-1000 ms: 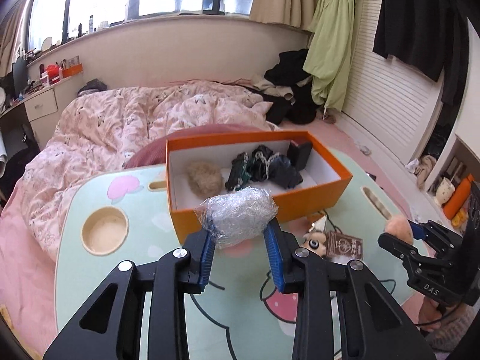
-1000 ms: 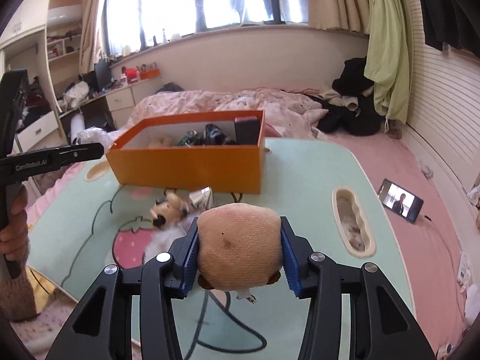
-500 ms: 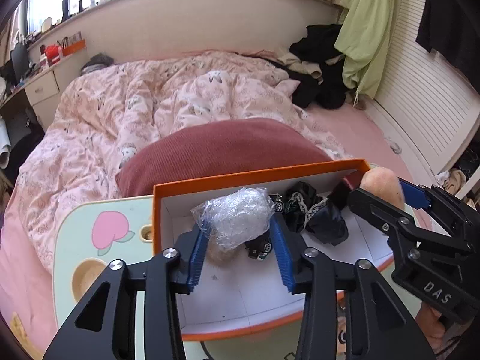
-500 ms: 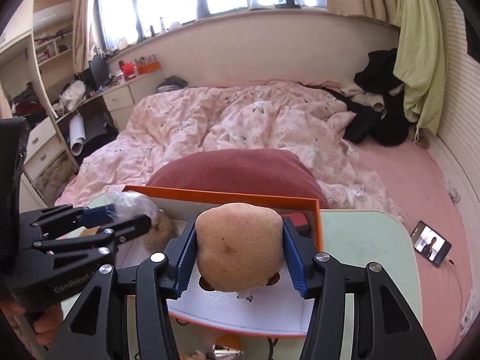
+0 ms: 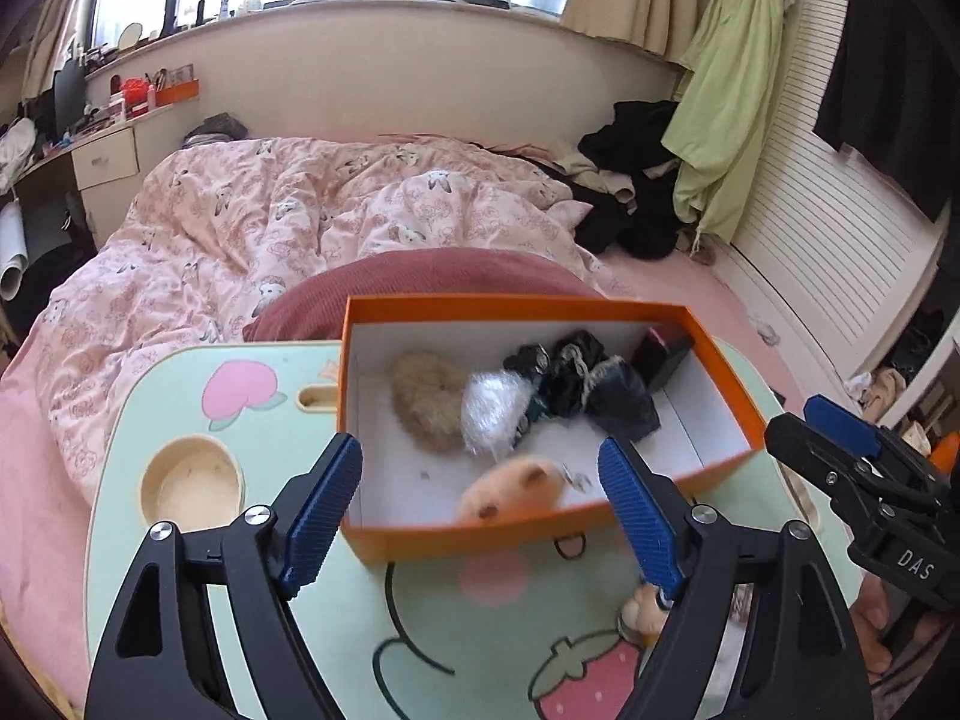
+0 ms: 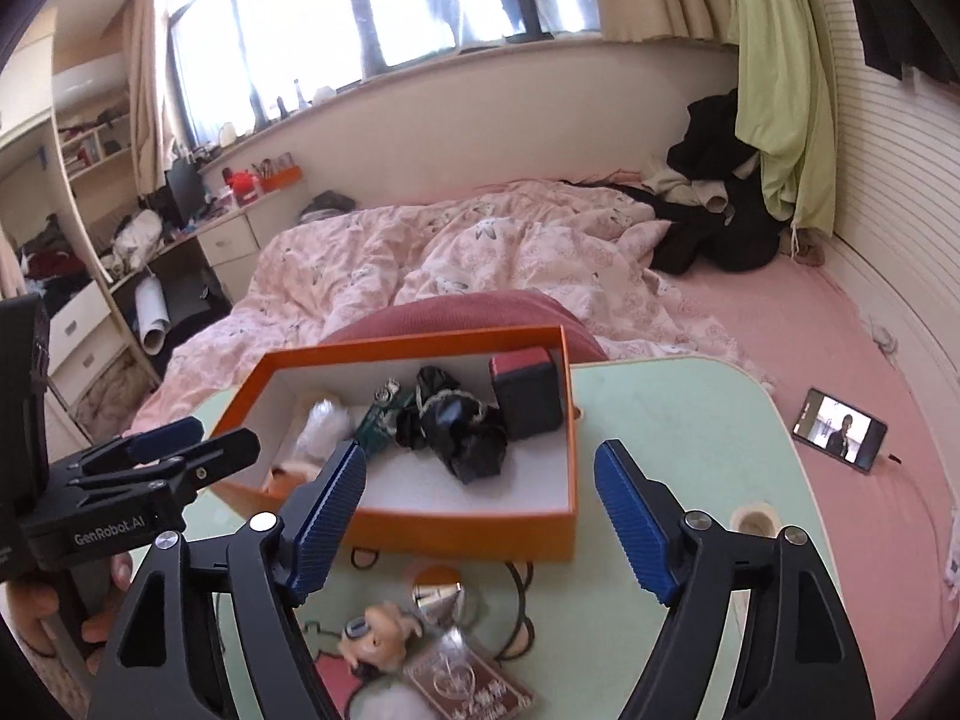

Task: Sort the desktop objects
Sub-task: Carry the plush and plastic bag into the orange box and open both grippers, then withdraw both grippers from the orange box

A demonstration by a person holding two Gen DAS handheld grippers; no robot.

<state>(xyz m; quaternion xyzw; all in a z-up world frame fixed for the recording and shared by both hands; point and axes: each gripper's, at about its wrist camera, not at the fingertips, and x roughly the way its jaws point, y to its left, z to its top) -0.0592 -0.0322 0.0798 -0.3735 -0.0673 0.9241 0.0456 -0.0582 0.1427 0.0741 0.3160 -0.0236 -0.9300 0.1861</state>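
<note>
An orange box (image 5: 540, 531) with a white inside stands on the pale green table (image 5: 180, 396). In it lie a clear plastic wad (image 5: 495, 414), a peach plush (image 5: 516, 489), a tan fluffy piece (image 5: 426, 402), dark crumpled items (image 5: 594, 390) and a black case (image 6: 528, 399). My left gripper (image 5: 480, 480) hangs over the box's near wall, its jaws opening, nothing between the pads. My right gripper (image 6: 480, 480) hovers over the box's near side, jaws also opening and empty. The plastic wad (image 6: 324, 426) shows in the right wrist view too, beside the left gripper (image 6: 168, 450).
On the table in front of the box lie a small doll charm (image 6: 378, 636), a silver cone (image 6: 441, 597) and a brown card (image 6: 468, 684). A round cup recess (image 5: 192, 486) sits at the table's left. A phone (image 6: 840, 438) lies on the pink sheet to the right. A bed with a pink duvet (image 5: 300, 222) is behind.
Both grippers carried their loads over the box, let go and drew back toward its near wall. The plastic wad and the peach plush now lie inside, and both pairs of jaws have spread wide.
</note>
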